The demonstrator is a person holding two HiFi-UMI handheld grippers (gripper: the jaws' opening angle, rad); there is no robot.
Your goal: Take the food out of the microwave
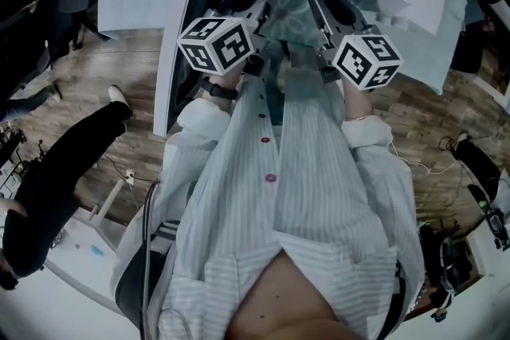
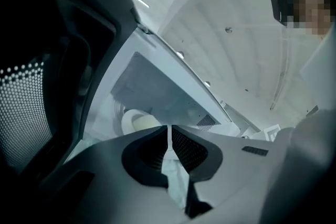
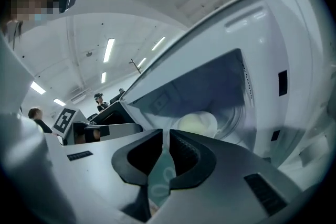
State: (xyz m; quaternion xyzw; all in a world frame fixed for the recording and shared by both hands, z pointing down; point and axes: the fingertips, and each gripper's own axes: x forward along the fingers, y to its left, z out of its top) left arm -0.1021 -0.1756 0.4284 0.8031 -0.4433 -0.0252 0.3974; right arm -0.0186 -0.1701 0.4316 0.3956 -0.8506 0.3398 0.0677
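Note:
A white microwave [image 1: 414,4] stands open in front of me, its door [image 1: 177,52] swung out to the left. A white bowl of pale yellowish food [image 2: 137,121] [image 3: 197,124] shows in the cavity, beyond the jaws in both gripper views. A thin teal patterned mat [image 1: 288,21] lies between my two grippers at the opening. My left gripper [image 1: 266,4] [image 2: 169,132] is shut on its pale edge. My right gripper [image 1: 318,4] [image 3: 167,138] is shut on its other edge, with the teal pattern visible between the jaws. Whether the bowl rests on the mat I cannot tell.
A person in black [image 1: 56,171] stands close on the left over the wooden floor [image 1: 119,76]. Cables and gear [image 1: 466,203] lie at the right, and a white table edge [image 1: 80,251] sits at lower left. Other people [image 3: 100,101] work far behind.

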